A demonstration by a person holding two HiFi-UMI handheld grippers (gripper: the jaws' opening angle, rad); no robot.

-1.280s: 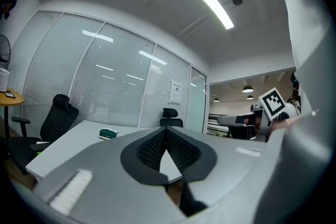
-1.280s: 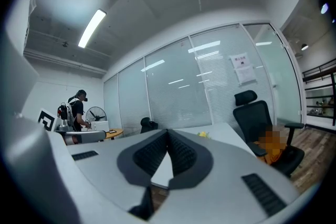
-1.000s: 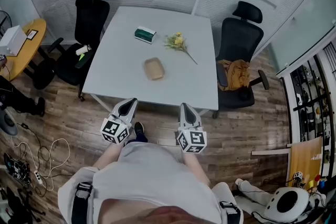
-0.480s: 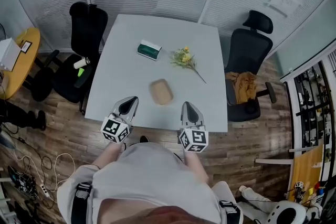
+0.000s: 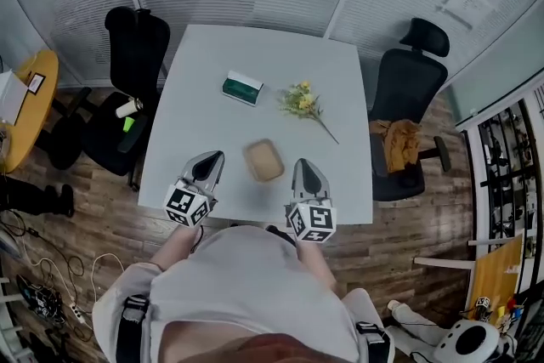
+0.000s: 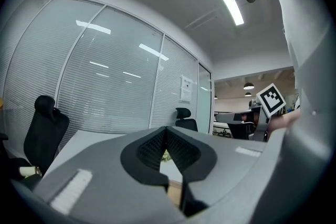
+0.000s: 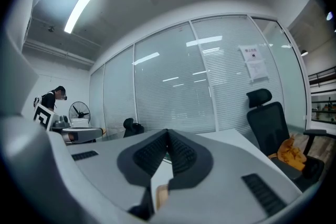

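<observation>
Both grippers have advanced over the near edge of the table (image 5: 191, 89). The tray (image 5: 264, 160) now lies between them: left gripper (image 5: 213, 157) just left, right gripper (image 5: 303, 165) just right, neither touching. Both jaw pairs are together and empty.

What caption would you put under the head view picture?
The left gripper and right gripper, fingers shut, over a white table, flanking a tan tray.

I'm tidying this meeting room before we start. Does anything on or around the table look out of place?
Only small things: a yellow flower sprig lies loose on the white table, with no vase, and an orange cloth sits crumpled on the right-hand chair. Nothing looks spilled or broken.
</observation>
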